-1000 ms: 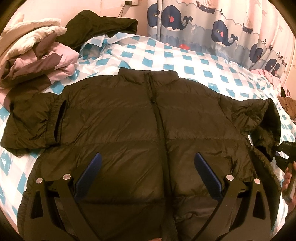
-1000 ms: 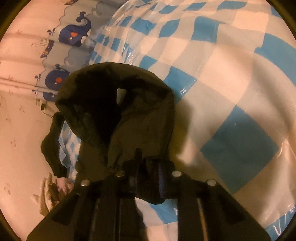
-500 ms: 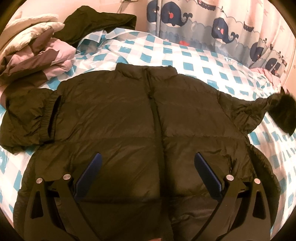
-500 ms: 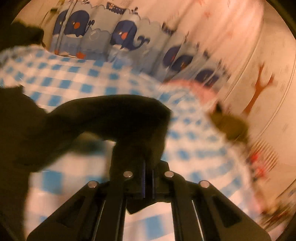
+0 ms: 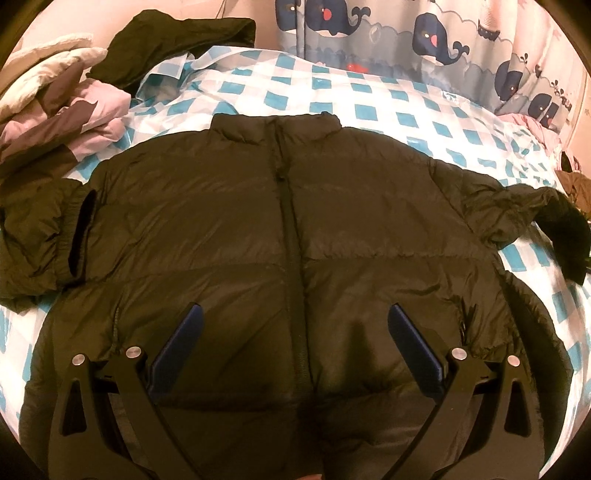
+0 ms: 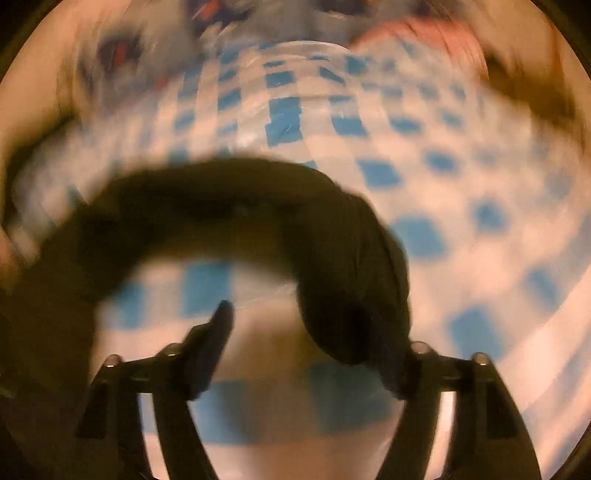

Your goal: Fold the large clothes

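Surface: bed cover (image 5: 373, 103) of blue and white checks, glossy, spread under the work and filling the far half of both views.
Left gripper (image 5: 293, 328): jaws stand wide apart with nothing between them; it points down over the near middle of the jacket, its blue pads (image 5: 179, 347) either side of the zip line, above the cloth with no visible contact.
Right gripper (image 6: 306, 332): jaws are opening; the picture is heavily blurred. The sleeve end lies between the fingers, against the right-hand one; the left finger (image 6: 214, 332) stands clear of it. No pinch is seen.
Jacket (image 5: 221, 221): dark puffer, laid flat front-up across the bed, zip closed, collar to the far side, hem toward the near edge.
Right sleeve (image 5: 517, 210): stretched out to the right over the checks; its cuff (image 6: 351, 295) is lifted, arching over the cover in the right wrist view.
Left sleeve (image 5: 33, 236): bunched and crumpled at the left side of the body.
Clothes pile (image 5: 62, 107): pink, grey and white garments heaped at far left, just beside the jacket's shoulder.
Dark garment (image 5: 177, 40): lying at the far left corner, behind the pile.
Curtain (image 5: 424, 33): whale print, hanging along the far right side.
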